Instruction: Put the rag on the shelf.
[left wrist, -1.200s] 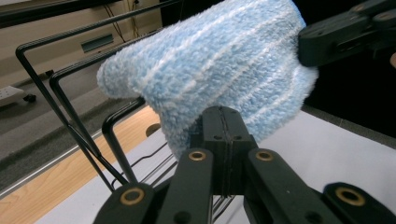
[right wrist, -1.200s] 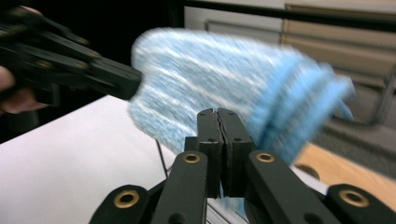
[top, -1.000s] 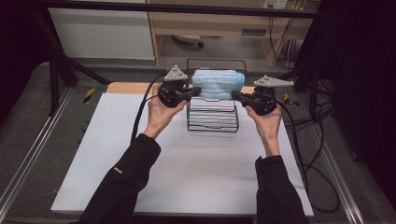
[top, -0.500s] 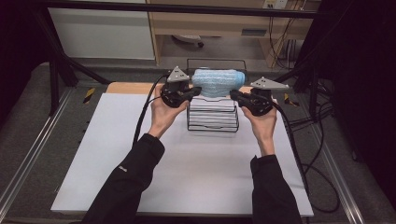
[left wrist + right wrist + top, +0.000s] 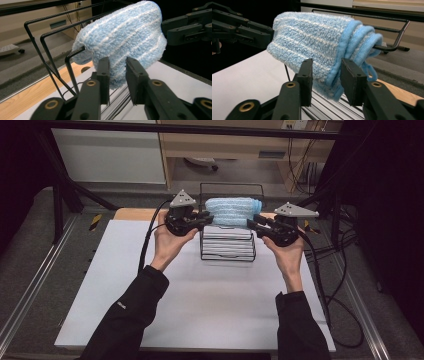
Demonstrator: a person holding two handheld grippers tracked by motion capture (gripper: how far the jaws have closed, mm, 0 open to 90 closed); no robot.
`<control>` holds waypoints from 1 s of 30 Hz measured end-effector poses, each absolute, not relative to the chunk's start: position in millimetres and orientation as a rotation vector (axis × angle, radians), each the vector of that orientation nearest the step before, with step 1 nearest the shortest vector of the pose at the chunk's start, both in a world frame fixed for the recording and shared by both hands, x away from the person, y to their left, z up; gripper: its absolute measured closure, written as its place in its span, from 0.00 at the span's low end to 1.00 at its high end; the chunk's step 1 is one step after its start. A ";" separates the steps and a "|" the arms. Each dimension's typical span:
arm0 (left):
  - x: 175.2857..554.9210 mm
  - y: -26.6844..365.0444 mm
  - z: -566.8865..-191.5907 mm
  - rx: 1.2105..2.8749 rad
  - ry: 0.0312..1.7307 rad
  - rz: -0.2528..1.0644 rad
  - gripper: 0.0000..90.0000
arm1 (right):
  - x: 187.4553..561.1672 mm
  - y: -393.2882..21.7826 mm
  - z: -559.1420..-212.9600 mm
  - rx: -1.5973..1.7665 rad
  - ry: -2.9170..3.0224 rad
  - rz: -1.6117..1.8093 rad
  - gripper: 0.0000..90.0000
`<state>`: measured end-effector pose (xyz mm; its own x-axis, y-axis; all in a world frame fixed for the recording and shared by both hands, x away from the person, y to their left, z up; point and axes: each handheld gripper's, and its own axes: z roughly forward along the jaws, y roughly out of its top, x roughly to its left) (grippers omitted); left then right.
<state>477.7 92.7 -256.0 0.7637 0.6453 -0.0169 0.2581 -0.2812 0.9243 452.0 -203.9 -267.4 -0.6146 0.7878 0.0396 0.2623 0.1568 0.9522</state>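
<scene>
A folded, fluffy light-blue towel [image 5: 232, 211] lies draped over the top bar of a black wire rack [image 5: 227, 251]. My left gripper [image 5: 207, 218] is at the towel's left end and my right gripper [image 5: 251, 225] at its right end. The jaws of both have just been opening. In the left gripper view the jaws [image 5: 117, 75] stand apart around the towel's [image 5: 125, 37] lower edge, with the pads off the cloth. In the right gripper view the jaws [image 5: 327, 77] straddle the towel's [image 5: 317, 37] bound hem with a gap on each side.
The rack stands at the back middle of a white board [image 5: 200, 305] on the table, with a wooden strip [image 5: 135, 213] behind it. Cables [image 5: 340, 270] trail off to the right. Metal rails [image 5: 30, 290] run along the table's sides.
The jaws of both grippers have parted from the towel's ends. The towel stays on the rack. Both hands have hardly moved.
</scene>
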 end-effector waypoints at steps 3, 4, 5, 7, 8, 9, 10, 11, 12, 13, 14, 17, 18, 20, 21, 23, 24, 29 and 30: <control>475.4 95.2 -253.3 1.866 0.702 0.446 0.74 | 450.1 -205.0 -263.5 0.998 1.964 1.477 0.65; 474.7 96.2 -252.5 1.873 0.705 0.452 0.72 | 449.5 -205.3 -262.2 0.998 1.964 1.480 0.63; 473.9 97.1 -251.8 1.879 0.708 0.458 0.70 | 448.9 -205.4 -260.9 0.998 1.964 1.479 0.61; 472.2 99.5 -250.8 1.885 0.709 0.464 0.67 | 447.3 -205.5 -258.7 0.997 1.960 1.473 0.58; 471.3 100.7 -250.5 1.886 0.711 0.466 0.65 | 446.7 -205.6 -257.6 0.993 1.959 1.469 0.56; 470.4 102.1 -250.0 1.888 0.712 0.465 0.64 | 446.0 -205.7 -256.5 0.994 1.960 1.469 0.54; 469.5 103.5 -249.5 1.888 0.712 0.466 0.62 | 445.5 -206.1 -255.4 0.990 1.961 1.472 0.52; 468.6 105.0 -249.1 1.888 0.713 0.465 0.61 | 444.7 -206.3 -254.3 0.994 1.960 1.479 0.51; 467.6 106.4 -248.7 1.887 0.715 0.463 0.60 | 444.0 -206.9 -253.2 0.992 1.961 1.484 0.49; 466.7 107.9 -248.3 1.887 0.714 0.465 0.59 | 443.5 -207.3 -252.3 0.992 1.960 1.488 0.47; 465.7 109.3 -248.0 1.888 0.714 0.467 0.58 | 442.8 -207.8 -251.3 0.994 1.961 1.485 0.46; 464.3 113.9 -247.0 1.890 0.716 0.469 0.54 | 440.8 -209.6 -249.2 0.990 1.957 1.486 0.43; 463.9 115.5 -246.7 1.890 0.718 0.467 0.53 | 440.4 -209.9 -248.7 0.990 1.958 1.493 0.42; 462.7 118.4 -246.7 1.885 0.718 0.468 0.51 | 439.5 -210.3 -247.8 0.986 1.959 1.494 0.41; 461.9 119.9 -246.8 1.885 0.719 0.468 0.50 | 439.1 -210.3 -247.3 0.984 1.959 1.493 0.40; 459.9 122.7 -247.3 1.893 0.721 0.471 0.46 | 437.9 -210.2 -246.6 0.981 1.961 1.491 0.36; 458.8 124.2 -247.8 1.895 0.723 0.474 0.44 | 437.4 -210.2 -246.4 0.979 1.962 1.494 0.34; 451.8 134.2 -252.9 1.906 0.728 0.490 0.36 | 433.1 -211.2 -246.8 0.975 1.980 1.485 0.23; 449.8 136.5 -254.9 1.913 0.728 0.499 0.35 | 432.1 -211.5 -247.6 0.978 1.988 1.483 0.20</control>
<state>449.8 136.5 -254.9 0.7345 0.6780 0.0279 0.2703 -0.3301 0.9044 432.1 -211.5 -247.6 -0.6347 0.7715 0.0441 0.2621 0.1613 0.9515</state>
